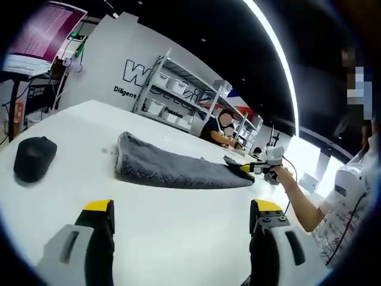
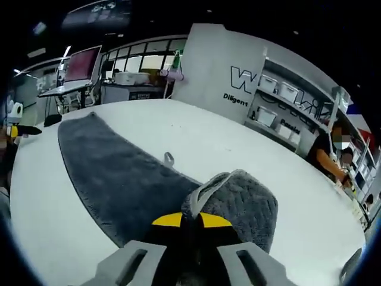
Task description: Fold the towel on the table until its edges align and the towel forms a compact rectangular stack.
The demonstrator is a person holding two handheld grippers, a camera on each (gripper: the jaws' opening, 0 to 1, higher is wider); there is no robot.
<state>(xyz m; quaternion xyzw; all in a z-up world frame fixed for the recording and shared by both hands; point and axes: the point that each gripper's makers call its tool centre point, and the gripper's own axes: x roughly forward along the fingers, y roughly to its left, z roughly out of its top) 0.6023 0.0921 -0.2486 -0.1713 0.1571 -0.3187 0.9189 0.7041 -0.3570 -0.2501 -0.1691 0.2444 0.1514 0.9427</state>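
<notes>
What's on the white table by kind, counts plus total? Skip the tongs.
Grey towel: 1, one end lifted and pinched in the right tongs
Black rounded object, looks like a mouse: 1
Total: 2 on the table
Left tongs are open, hovering over bare tabletop.

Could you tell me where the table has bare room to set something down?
Bare table lies between the left gripper and the grey towel, and beyond the towel toward the shelves. It is crowded at the black object and where the right gripper pinches the towel's corner.
</notes>
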